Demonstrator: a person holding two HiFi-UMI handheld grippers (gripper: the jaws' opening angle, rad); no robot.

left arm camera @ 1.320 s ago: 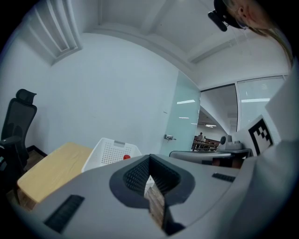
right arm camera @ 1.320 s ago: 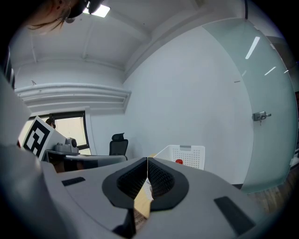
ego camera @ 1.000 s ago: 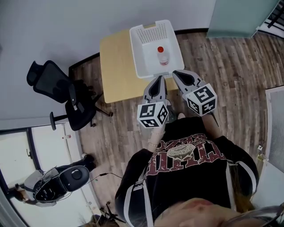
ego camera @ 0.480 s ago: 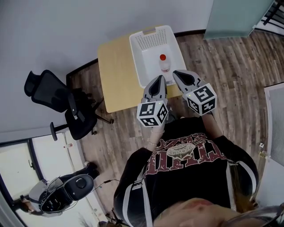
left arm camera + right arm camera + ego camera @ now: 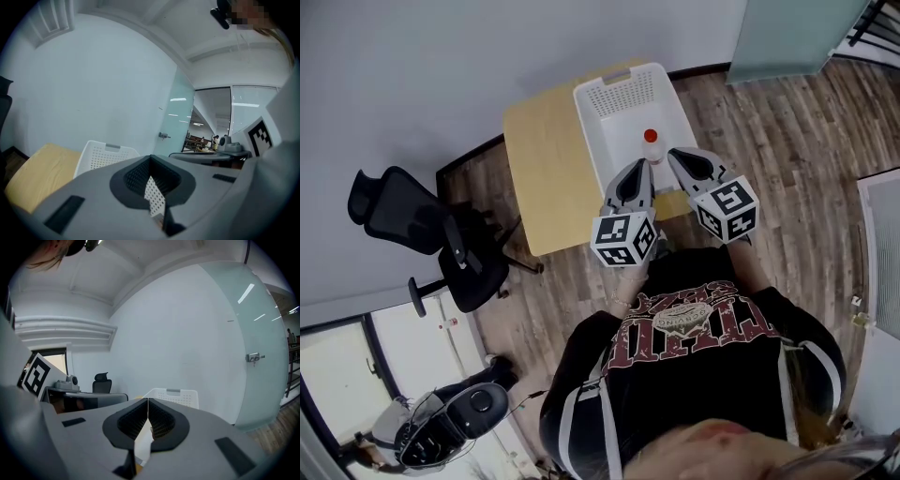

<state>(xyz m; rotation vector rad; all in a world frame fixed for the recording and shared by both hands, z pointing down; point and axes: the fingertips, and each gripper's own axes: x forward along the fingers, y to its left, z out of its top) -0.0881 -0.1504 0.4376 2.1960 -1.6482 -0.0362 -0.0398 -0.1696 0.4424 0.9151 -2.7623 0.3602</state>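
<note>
Wood-topped bench (image 5: 539, 178) is occupied by a basket (image 5: 619, 89) holding a red-capped bottle (image 5: 651, 142). Left gripper (image 5: 639, 167) and right gripper (image 5: 675, 156) are held closed (both empty) just short of it, so jaws are best parted before reaching.

White wall (image 5: 441, 56) stood ahead of left claw (image 5: 637, 167), wood floor (image 5: 787, 122) below; chair (image 5: 422, 234) far left, glass door (image 5: 787, 37) right.

Basket (image 5: 623, 103) sits on desk (image 5: 546, 169), at its right side. Bottle (image 5: 651, 141) in basket, near end I think. Left tongs (image 5: 639, 166) and right tongs (image 5: 676, 154) over basket's near edge, side by side. Chair (image 5: 412, 225) well left of basket, on floor (image 5: 769, 122).
</note>
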